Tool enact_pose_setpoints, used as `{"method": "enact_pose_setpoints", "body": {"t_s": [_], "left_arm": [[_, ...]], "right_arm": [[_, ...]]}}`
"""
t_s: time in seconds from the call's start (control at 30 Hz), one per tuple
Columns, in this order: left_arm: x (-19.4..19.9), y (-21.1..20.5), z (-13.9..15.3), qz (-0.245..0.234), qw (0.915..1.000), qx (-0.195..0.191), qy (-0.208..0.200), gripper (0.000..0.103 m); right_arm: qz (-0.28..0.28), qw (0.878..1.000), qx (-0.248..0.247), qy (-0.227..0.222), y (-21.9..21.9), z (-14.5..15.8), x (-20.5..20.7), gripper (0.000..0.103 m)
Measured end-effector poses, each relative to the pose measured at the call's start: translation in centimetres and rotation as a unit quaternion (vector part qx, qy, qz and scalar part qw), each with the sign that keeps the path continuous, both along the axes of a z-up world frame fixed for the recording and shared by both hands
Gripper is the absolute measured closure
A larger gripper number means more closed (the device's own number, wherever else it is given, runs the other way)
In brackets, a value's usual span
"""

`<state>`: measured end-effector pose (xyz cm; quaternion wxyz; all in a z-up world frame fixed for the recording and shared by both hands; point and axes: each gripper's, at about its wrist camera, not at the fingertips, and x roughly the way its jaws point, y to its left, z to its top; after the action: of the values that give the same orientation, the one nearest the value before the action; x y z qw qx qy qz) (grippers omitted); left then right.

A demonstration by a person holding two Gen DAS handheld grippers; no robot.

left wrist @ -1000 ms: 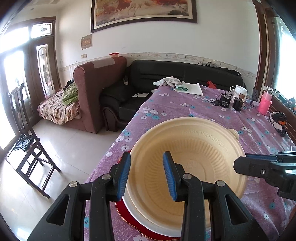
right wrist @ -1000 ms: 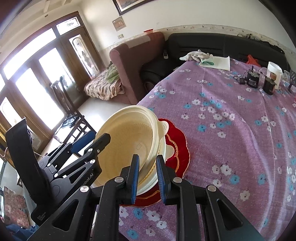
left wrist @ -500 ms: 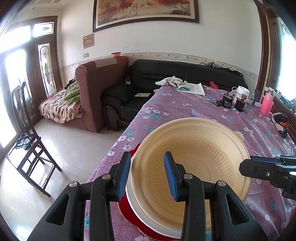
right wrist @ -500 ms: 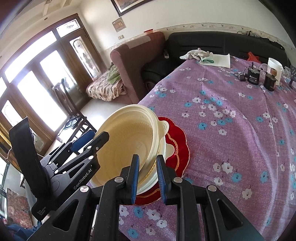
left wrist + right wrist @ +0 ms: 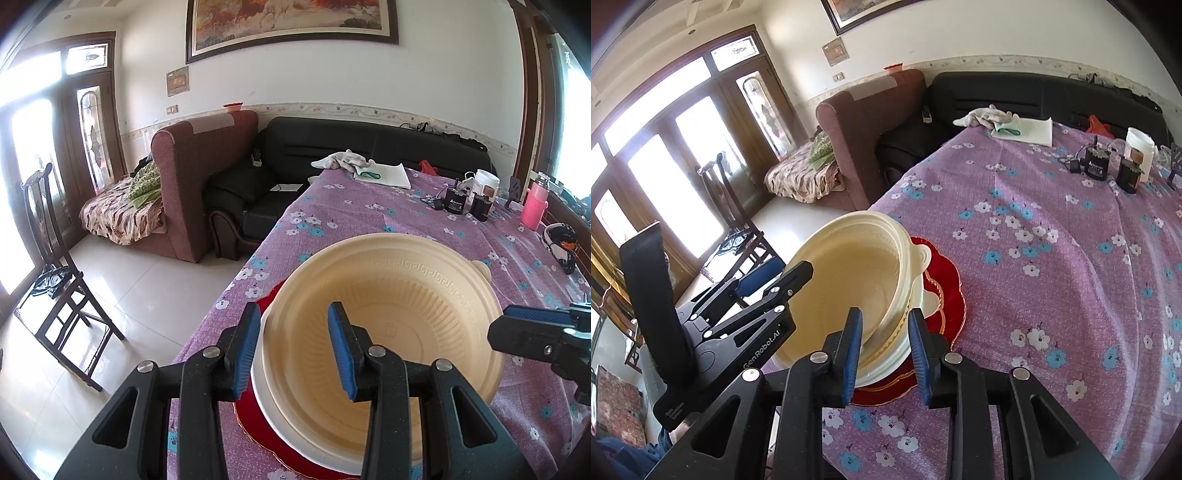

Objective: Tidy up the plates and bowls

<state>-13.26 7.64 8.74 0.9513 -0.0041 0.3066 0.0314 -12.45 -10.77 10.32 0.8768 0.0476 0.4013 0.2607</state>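
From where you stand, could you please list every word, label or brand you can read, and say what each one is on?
"GenRobot.AI": white lettering along the side of the left gripper, seen from the right wrist.
Small white print lower on that gripper's body: too small to read.
Label on the black device at the table's far end: too blurred to read.
Faint embossed mark in the cream bowl: unreadable.

My cream ribbed plastic bowl (image 5: 388, 317) sits tilted inside a wider white plastic bowl (image 5: 905, 354), its near rim raised. Both rest on a red scalloped plate with a gold edge (image 5: 947, 284), which lies flat at the near left corner of the table.
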Motion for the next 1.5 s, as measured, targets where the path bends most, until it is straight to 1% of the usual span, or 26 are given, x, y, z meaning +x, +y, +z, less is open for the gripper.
{"method": "enact_pose_setpoints", "body": {"t_s": [0.1,0.2,0.3,0.37,0.43,0.57,0.63,0.77,0.8,0.83,0.9,0.93,1.0,1.03,1.1,1.13,1.17,1.2,1.23,1.3,1.33,1.4,1.5], "left_arm": [[0.0,0.0,0.1,0.001,1.0,-0.001,-0.001,0.065],[0.0,0.1,0.0,0.003,1.0,-0.003,-0.004,0.06],[-0.3,0.6,-0.3,0.005,0.9999,-0.008,-0.008,0.059],[-0.6,0.8,-0.4,0.005,0.9999,-0.013,-0.01,0.056],[-0.9,1.0,-0.4,0.006,0.9998,-0.018,-0.011,0.046],[-1.3,1.5,0.2,0.012,0.9995,-0.023,-0.019,0.041],[-1.5,2.2,0.6,0.017,0.9991,-0.031,-0.024,0.035],[-1.7,4.0,1.5,0.039,0.9979,-0.038,-0.035,0.03],[-1.8,4.6,1.7,0.043,0.9975,-0.042,-0.036,0.027],[-1.8,5.6,1.8,0.05,0.9967,-0.053,-0.036,0.024],[-1.6,7.6,1.7,0.059,0.9948,-0.08,-0.024,0.023],[-1.3,8.6,1.6,0.062,0.9938,-0.092,-0.014,0.023],[-1.0,10.6,0.9,0.072,0.9897,-0.123,0.004,0.023],[-0.8,11.9,0.3,0.077,0.9857,-0.149,0.016,0.023],[-0.4,13.6,-0.9,0.081,0.9783,-0.187,0.039,0.023],[-0.2,14.4,-1.8,0.078,0.9729,-0.211,0.054,0.025],[0.0,14.7,-2.4,0.071,0.9691,-0.228,0.064,0.029],[0.3,14.9,-3.3,0.06,0.9645,-0.245,0.08,0.041],[0.5,15.0,-3.9,0.052,0.9618,-0.253,0.091,0.052],[0.7,14.7,-4.9,0.028,0.9564,-0.27,0.109,0.054],[0.6,14.5,-5.2,0.02,0.9557,-0.271,0.113,0.054],[0.5,13.9,-5.3,0.008,0.9582,-0.263,0.112,0.055],[0.3,13.0,-5.0,-0.009,0.9642,-0.24,0.111,0.059]], "right_arm": [[-0.003,1.0,0.002,-0.002,-0.3,0.2,0.0,0.073],[-0.013,1.0,0.01,-0.002,-1.0,0.3,0.1,0.073],[-0.025,0.999,0.019,-0.002,-2.0,0.4,0.3,0.074],[-0.034,0.999,0.024,0.001,-2.5,0.3,0.5,0.073],[-0.038,0.999,0.027,0.005,-3.0,0.1,0.7,0.074],[-0.042,0.998,0.032,0.015,-3.6,-0.5,1.0,0.074],[-0.044,0.998,0.032,0.019,-3.7,-0.8,1.1,0.074],[-0.048,0.998,0.032,0.024,-4.0,-1.2,1.3,0.074],[-0.05,0.998,0.032,0.026,-4.2,-1.3,1.4,0.073],[-0.051,0.998,0.032,0.026,-4.3,-1.4,1.3,0.073],[-0.055,0.998,0.032,0.03,-4.5,-1.7,1.5,0.072],[-0.057,0.997,0.031,0.032,-4.7,-1.9,1.6,0.07],[-0.06,0.997,0.031,0.036,-4.9,-2.3,1.8,0.069],[-0.061,0.997,0.031,0.038,-5.0,-2.5,1.9,0.069],[-0.063,0.997,0.03,0.044,-5.0,-3.0,2.2,0.069],[-0.064,0.996,0.029,0.048,-5.0,-3.3,2.3,0.069],[-0.065,0.996,0.029,0.051,-5.0,-3.5,2.4,0.069],[-0.065,0.996,0.028,0.054,-5.0,-3.8,2.6,0.069],[-0.064,0.996,0.027,0.056,-5.0,-4.1,2.7,0.069],[-0.064,0.996,0.026,0.061,-4.9,-4.6,2.9,0.069],[-0.065,0.996,0.026,0.064,-4.9,-4.8,3.1,0.069],[-0.064,0.995,0.028,0.068,-5.0,-5.3,3.3,0.069],[-0.065,0.995,0.027,0.074,-4.9,-6.0,3.7,0.069]]}}
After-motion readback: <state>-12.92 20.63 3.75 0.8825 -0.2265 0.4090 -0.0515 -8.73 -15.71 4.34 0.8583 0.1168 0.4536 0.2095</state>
